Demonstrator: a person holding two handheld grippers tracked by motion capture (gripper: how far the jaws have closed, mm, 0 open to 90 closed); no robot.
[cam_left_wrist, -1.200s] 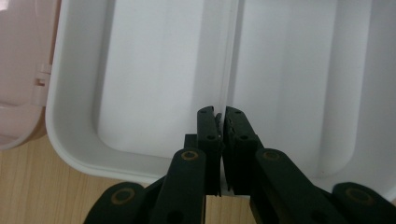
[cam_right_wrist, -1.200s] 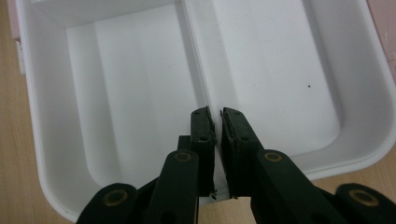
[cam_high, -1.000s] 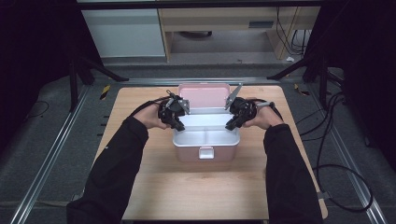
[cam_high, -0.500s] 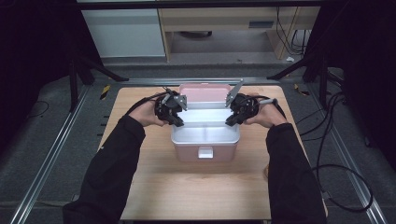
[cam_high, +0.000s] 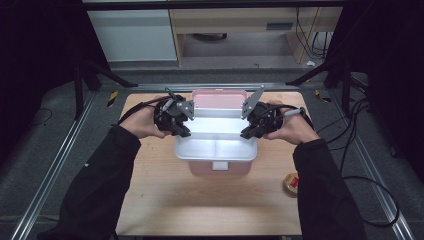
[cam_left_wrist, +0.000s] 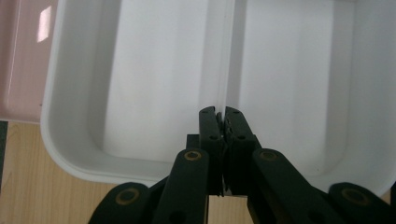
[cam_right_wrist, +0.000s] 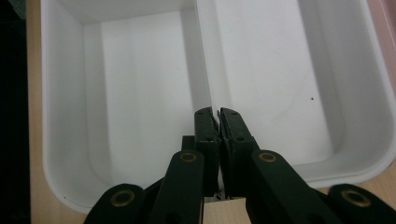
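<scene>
The white tray (cam_high: 216, 146), split into two compartments, hangs above the pink box (cam_high: 220, 99) at the counter's (cam_high: 165, 200) middle. The left gripper (cam_high: 184, 131) pinches its left rim with narrow jaws; the right gripper (cam_high: 246, 133) pinches its right rim likewise. A small round object (cam_high: 290, 183) lies near right.

left gripper (cam_high: 182, 131), right gripper (cam_high: 246, 132), white tray (cam_high: 216, 147) held
</scene>
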